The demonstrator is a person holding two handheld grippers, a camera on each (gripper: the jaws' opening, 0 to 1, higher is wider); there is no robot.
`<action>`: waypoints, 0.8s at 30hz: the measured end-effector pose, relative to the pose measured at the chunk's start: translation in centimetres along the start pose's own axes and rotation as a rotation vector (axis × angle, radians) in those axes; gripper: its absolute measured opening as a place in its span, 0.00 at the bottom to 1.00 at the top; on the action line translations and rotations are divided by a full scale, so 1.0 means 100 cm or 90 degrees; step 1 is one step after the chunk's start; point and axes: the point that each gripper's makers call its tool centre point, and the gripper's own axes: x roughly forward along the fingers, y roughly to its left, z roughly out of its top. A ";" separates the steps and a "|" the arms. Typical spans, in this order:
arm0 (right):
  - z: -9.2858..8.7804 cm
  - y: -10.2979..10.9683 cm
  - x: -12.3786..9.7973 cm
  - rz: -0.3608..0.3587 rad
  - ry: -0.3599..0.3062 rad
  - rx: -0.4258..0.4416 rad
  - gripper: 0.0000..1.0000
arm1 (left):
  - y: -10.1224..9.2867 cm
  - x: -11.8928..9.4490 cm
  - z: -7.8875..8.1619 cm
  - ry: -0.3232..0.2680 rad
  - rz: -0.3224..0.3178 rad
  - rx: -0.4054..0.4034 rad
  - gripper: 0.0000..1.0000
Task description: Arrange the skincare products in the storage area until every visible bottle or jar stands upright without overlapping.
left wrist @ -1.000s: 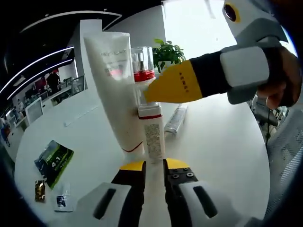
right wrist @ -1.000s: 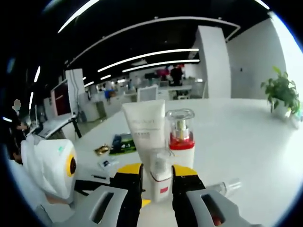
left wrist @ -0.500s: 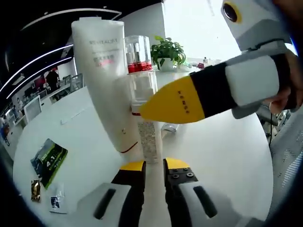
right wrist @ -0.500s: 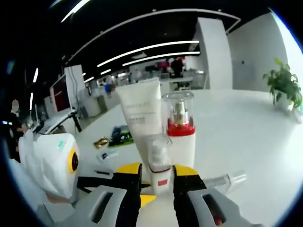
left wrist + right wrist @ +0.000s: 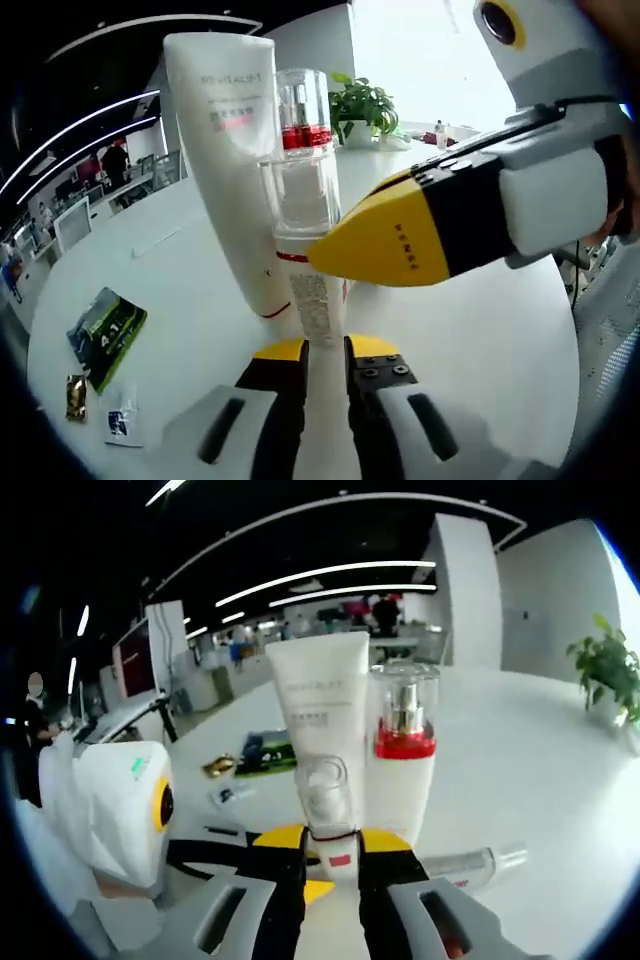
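The white tube [image 5: 235,150] carries the word "REVITALIFT" near its top. Left of the tube, a green packet [image 5: 108,332] on the table shows "4.1". Other labels are too small to read.

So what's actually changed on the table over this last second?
The right gripper, shut on the small clear-capped bottle, has brought it closer to the tall white tube and the red-banded pump bottle. Those two stayed standing, the clear tube stayed lying flat, and the left gripper stayed nearly closed, holding nothing.
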 end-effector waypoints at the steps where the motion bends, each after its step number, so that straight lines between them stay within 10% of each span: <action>1: 0.000 0.000 0.000 -0.001 0.001 0.004 0.12 | 0.000 0.000 0.000 0.001 0.001 0.001 0.14; 24: -0.002 0.012 -0.002 0.024 0.017 0.008 0.15 | 0.005 -0.016 -0.002 0.004 0.017 0.003 0.14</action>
